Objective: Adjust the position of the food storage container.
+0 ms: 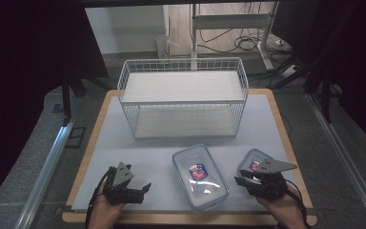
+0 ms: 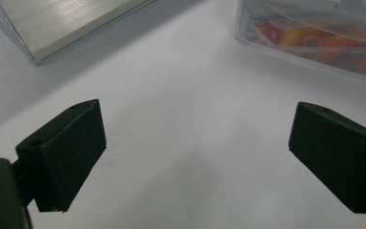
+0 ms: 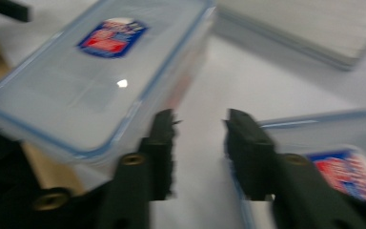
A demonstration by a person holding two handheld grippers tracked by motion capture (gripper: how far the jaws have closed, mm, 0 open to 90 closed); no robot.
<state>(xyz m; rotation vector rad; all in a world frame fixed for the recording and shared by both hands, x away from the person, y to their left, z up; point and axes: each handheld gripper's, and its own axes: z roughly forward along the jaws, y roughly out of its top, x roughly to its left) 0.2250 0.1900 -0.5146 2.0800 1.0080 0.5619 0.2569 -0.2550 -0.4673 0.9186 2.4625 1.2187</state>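
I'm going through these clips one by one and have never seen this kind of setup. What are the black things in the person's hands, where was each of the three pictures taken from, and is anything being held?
No robot here: a person holds a hand-operated gripper in each hand. The high view looks down on the table from above, with the left gripper and right gripper near the bottom. The other two pictures come from cameras riding on each gripper, looking along its two black fingers.

On the table stand a white wire basket, a large clear lidded container in the middle, and a smaller lidded container partly under the right gripper. The large one seems to hold colourful food.

Nothing is held. The left gripper's fingers are wide apart over the bare mat; the right gripper's fingers stand apart between the two containers, in a blurred picture.
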